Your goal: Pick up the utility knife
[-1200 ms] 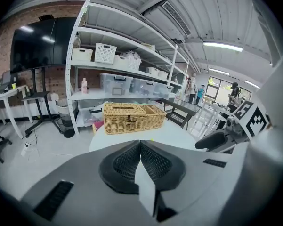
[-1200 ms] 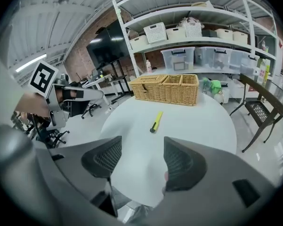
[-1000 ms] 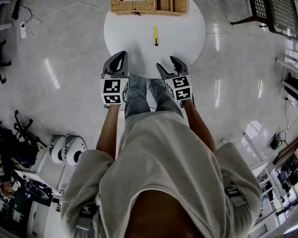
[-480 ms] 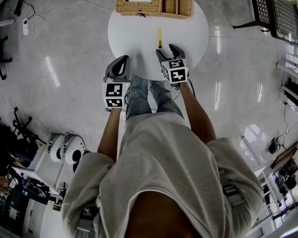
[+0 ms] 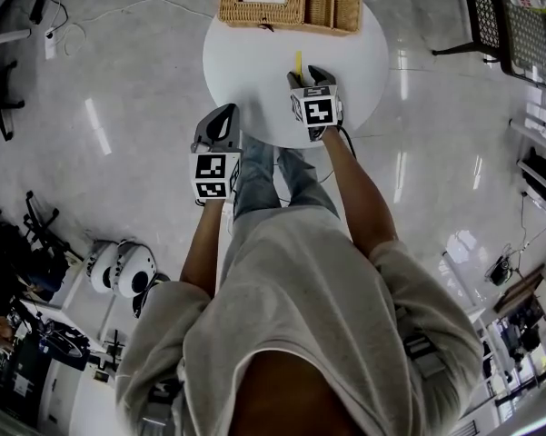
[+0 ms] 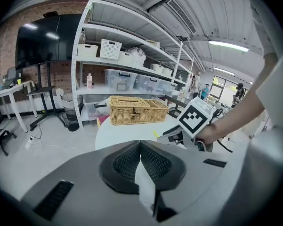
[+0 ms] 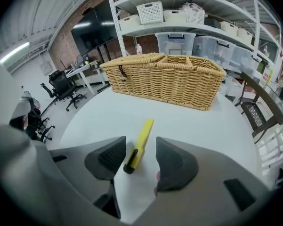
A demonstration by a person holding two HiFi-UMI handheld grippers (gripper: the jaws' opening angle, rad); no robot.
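The utility knife [image 7: 139,145] is slim and yellow with a black near end. It lies flat on the round white table [image 5: 245,62], pointing toward the basket, and shows as a thin yellow strip [image 5: 297,62] from the head view. My right gripper [image 7: 140,158] hangs tilted down over it, and its jaws have just been closing. They straddle the knife's black end, with a gap on each side and neither pad touching. My left gripper [image 6: 140,160] is shut on nothing and hovers at the table's near edge [image 5: 216,121].
A wicker basket [image 7: 165,79] with compartments stands at the table's far edge [image 5: 291,3]. Beyond it are shelves with storage bins [image 6: 127,79], office chairs [image 7: 61,91], and a black chair [image 5: 486,7] to the right. The person's legs are under the near edge.
My right gripper has moved forward over the table and down to the knife, and its jaws stand narrower than before. The left gripper has stayed where it was.
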